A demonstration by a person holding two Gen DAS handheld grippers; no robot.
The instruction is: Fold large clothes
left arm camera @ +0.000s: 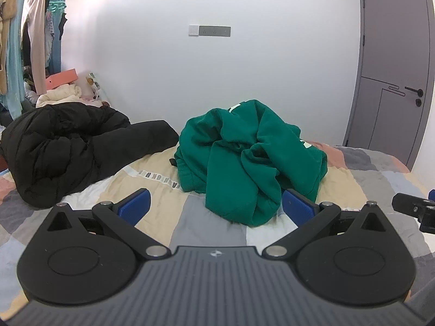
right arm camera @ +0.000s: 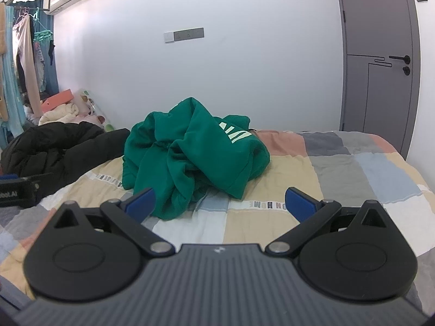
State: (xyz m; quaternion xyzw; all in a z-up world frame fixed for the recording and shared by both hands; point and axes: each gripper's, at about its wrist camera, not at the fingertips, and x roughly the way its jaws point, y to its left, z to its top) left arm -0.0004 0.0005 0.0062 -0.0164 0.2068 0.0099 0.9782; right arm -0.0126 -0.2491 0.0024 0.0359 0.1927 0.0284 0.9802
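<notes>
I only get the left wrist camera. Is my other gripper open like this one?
Observer: Yes. The right gripper has its blue fingers spread wide, with nothing between them.
Operator: Does the green sweatshirt have any writing on it?
Observer: Yes. In the right wrist view, the green sweatshirt shows big pale letters across its upper fold.
Operator: What's on the bed in front of that gripper?
Observer: The patchwork quilt, with a white strip of printed words lying just ahead of the fingers.
</notes>
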